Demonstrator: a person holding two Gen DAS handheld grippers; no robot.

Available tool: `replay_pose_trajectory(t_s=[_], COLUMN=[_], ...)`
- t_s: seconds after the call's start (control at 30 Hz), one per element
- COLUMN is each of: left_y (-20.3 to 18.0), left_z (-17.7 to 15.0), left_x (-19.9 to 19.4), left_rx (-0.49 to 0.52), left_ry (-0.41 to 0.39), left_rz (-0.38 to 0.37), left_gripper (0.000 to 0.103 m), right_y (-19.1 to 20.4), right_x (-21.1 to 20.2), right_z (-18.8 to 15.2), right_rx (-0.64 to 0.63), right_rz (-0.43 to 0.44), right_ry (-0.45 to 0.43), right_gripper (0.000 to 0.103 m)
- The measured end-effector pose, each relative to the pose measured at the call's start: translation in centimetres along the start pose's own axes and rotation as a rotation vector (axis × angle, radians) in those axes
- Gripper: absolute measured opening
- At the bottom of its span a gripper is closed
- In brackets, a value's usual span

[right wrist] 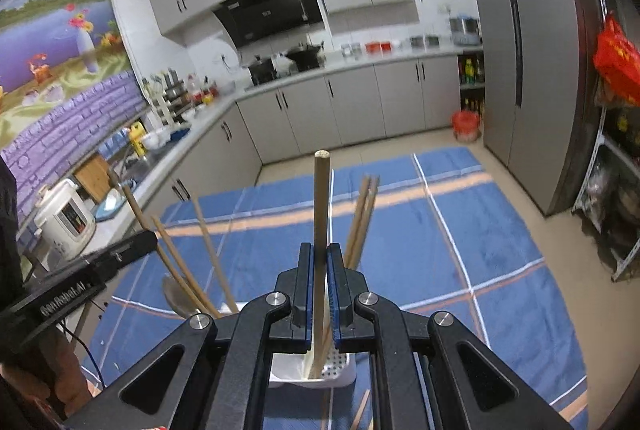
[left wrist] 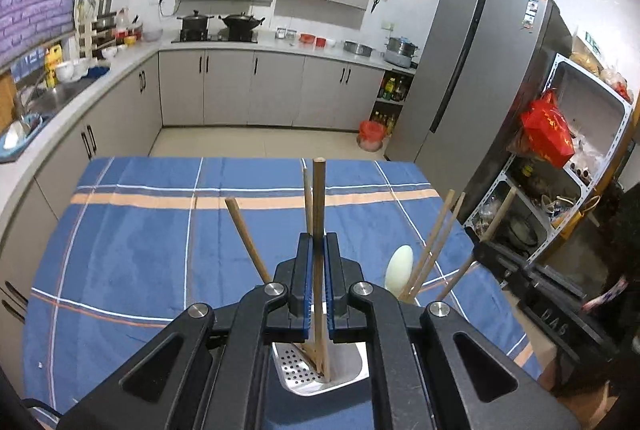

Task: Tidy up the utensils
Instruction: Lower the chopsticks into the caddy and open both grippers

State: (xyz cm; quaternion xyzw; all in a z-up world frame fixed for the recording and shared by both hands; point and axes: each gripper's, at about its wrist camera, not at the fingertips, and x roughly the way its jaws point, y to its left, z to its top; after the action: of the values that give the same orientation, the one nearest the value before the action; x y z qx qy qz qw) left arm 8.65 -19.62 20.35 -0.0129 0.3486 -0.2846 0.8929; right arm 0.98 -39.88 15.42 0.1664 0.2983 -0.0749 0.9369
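Here the left gripper (left wrist: 319,242) has its jaws clenched on one chopstick (left wrist: 319,197), and the right gripper (right wrist: 320,254) grips another chopstick (right wrist: 321,197). Both sticks stand in the metal holder (left wrist: 352,358), probably for tidy storing. Beyond lies the blue worktop (left wrist: 160,230).

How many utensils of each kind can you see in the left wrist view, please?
chopsticks: 6
spoon: 1
Total: 7
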Motion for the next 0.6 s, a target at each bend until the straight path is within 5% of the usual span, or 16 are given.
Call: replay_pose_trajectory(t_s=[0.23,0.6], left_y=[0.9,0.6], left_z=[-0.7,-1.8], left_x=[-0.3,-6.9], left_rx=[-0.040,-0.057], left_ry=[0.000,-0.073], left_rz=[-0.015,0.010], left_gripper=[0.005,0.012], right_y=[-1.1,-1.2], right_x=[1.1,-2.4], right_z=[-0.3,-2.2], right_rx=[0.018,0.028], right_rz=[0.003,0.014], right_ry=[0.025,0.022], right_gripper=[0.008,0.032])
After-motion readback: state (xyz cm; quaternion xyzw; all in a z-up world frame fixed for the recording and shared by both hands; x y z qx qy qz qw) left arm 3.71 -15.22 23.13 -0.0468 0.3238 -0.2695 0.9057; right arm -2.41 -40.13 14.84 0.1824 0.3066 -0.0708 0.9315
